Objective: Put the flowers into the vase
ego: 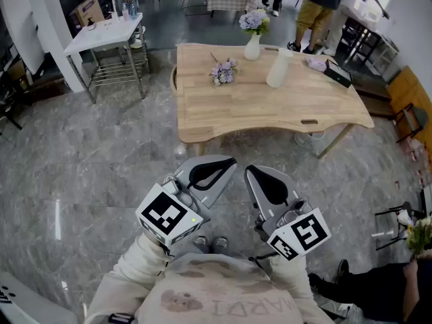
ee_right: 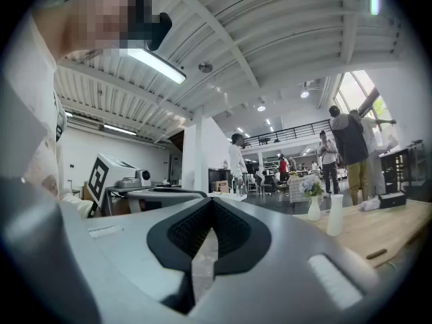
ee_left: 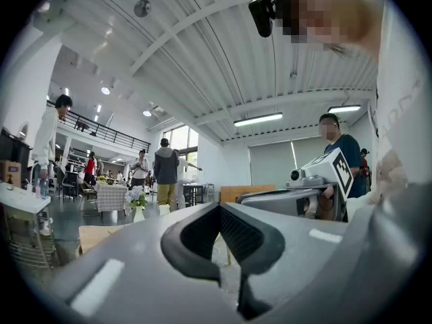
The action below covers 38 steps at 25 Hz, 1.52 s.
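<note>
A loose bunch of pale purple flowers [ego: 223, 71] lies on the light wooden table [ego: 256, 106]. Behind it stands a small white vase [ego: 252, 47] that holds blue-white flowers [ego: 254, 21]. To its right is a tall, empty white vase [ego: 278, 68]. Both vases show small and far in the right gripper view, the tall vase [ee_right: 335, 214] beside the small vase [ee_right: 314, 208]. My left gripper [ego: 212, 174] and right gripper [ego: 270, 184] are held close to my body, well short of the table. Both are shut with nothing between their jaws.
A grey stone floor lies between me and the table. A white side table [ego: 108, 29] with a wire rack stands at the back left. People stand behind the wooden table. A black box [ego: 337, 73] sits at its right end. At the lower right a person holds flowers [ego: 418, 235].
</note>
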Each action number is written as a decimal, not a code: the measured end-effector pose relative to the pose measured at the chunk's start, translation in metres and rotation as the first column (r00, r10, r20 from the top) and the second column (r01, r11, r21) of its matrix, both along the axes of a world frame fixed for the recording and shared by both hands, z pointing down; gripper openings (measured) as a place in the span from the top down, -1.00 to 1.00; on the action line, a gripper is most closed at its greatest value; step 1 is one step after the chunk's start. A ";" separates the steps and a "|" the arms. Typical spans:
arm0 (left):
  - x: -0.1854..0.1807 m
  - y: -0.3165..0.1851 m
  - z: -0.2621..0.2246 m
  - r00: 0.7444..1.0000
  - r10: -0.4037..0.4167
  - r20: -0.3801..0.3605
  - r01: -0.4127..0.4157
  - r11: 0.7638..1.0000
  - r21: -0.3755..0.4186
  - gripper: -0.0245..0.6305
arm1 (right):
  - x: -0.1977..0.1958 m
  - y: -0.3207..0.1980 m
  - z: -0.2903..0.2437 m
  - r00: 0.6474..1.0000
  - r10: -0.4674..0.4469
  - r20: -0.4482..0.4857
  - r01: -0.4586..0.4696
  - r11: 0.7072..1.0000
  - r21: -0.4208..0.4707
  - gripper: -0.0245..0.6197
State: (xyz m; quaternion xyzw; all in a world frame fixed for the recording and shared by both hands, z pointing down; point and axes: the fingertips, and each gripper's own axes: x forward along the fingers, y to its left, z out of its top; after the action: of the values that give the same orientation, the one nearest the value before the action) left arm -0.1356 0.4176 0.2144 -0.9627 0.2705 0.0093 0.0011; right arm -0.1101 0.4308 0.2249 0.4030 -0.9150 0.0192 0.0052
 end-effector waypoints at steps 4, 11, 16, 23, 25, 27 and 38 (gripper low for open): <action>0.003 -0.001 0.008 1.000 0.000 0.006 0.000 1.000 -0.002 0.93 | 0.004 -0.001 0.006 1.000 0.002 0.003 -0.002 1.000 -0.003 0.84; 0.002 -0.007 0.009 1.000 0.008 0.002 -0.008 1.000 -0.005 0.93 | 0.003 -0.006 0.003 1.000 -0.001 -0.002 0.001 1.000 -0.001 0.84; 0.000 -0.010 0.009 1.000 0.006 0.003 -0.006 1.000 -0.005 0.93 | 0.003 -0.009 0.002 1.000 0.004 0.006 -0.004 1.000 -0.002 0.84; -0.008 -0.011 0.005 0.999 0.029 -0.021 -0.029 1.000 0.004 0.93 | -0.006 -0.011 -0.005 0.999 0.040 0.026 -0.040 0.999 0.037 0.82; -0.013 -0.011 0.005 0.999 0.035 -0.026 -0.035 0.999 0.006 0.93 | -0.009 -0.009 -0.005 0.998 0.044 0.044 -0.045 0.998 0.031 0.79; -0.017 -0.011 0.006 0.999 0.045 -0.025 -0.044 0.999 0.013 0.93 | -0.010 -0.008 -0.003 0.997 0.063 0.044 -0.065 0.997 0.033 0.79; -0.003 -0.075 0.025 0.999 0.031 -0.019 -0.031 1.000 -0.003 0.93 | 0.011 -0.071 0.018 0.995 0.082 0.059 -0.083 0.997 0.012 0.82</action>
State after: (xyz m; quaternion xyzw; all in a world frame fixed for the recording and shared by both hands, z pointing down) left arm -0.1381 0.3426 0.2394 -0.9666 0.2556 0.0179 -0.0030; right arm -0.0987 0.3601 0.2425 0.4396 -0.8975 0.0245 -0.0251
